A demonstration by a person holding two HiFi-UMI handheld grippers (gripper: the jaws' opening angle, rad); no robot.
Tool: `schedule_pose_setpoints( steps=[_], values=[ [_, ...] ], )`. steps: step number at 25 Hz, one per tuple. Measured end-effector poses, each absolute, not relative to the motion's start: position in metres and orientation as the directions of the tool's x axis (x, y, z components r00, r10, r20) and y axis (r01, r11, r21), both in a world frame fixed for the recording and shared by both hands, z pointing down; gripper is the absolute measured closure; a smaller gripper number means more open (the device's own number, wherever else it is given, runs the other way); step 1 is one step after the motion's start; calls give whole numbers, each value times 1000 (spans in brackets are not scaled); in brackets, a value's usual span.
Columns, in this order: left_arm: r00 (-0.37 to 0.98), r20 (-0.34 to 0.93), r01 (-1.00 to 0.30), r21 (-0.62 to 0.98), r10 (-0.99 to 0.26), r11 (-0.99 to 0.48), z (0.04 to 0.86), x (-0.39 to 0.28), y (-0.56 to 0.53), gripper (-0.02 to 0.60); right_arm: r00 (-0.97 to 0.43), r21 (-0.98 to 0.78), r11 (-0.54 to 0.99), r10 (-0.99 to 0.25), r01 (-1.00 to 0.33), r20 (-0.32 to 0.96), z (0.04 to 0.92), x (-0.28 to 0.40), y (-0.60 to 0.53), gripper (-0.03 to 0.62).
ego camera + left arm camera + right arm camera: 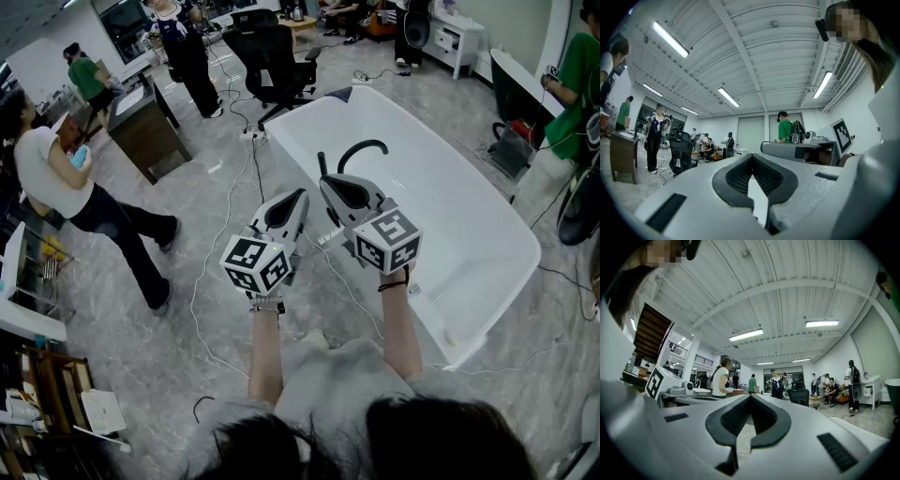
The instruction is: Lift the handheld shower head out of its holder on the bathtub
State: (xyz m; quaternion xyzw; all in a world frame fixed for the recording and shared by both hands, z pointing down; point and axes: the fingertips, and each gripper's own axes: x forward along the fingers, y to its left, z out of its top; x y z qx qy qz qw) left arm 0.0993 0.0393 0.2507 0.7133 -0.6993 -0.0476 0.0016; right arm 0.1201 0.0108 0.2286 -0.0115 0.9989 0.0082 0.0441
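Grippers mid-frame: I am holding my left gripper [301,195] and right gripper [326,184] level, jaws pressed together on nothing; the shower head [322,163] is standing on the bathtub [487,246] rim just above.

The head view looks steeply down on the bathtub [487,246]; both gripper views face level, sharing the office chair [680,151].

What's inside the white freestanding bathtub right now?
Head view: the white freestanding bathtub shows only a bare white basin. A black curved fitting arcs over its near rim. The right gripper covers the rim beside it, so the shower holder can't be seen.
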Motion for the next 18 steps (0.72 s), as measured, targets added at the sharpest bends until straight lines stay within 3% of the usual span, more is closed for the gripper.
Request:
schedule_pose_setpoints(
  steps=[18],
  values=[
    [11, -47, -995, 96, -999, -16, 257, 110, 44, 577, -994, -31, 999, -39, -36, -103, 231, 136, 5, 594]
  ],
)
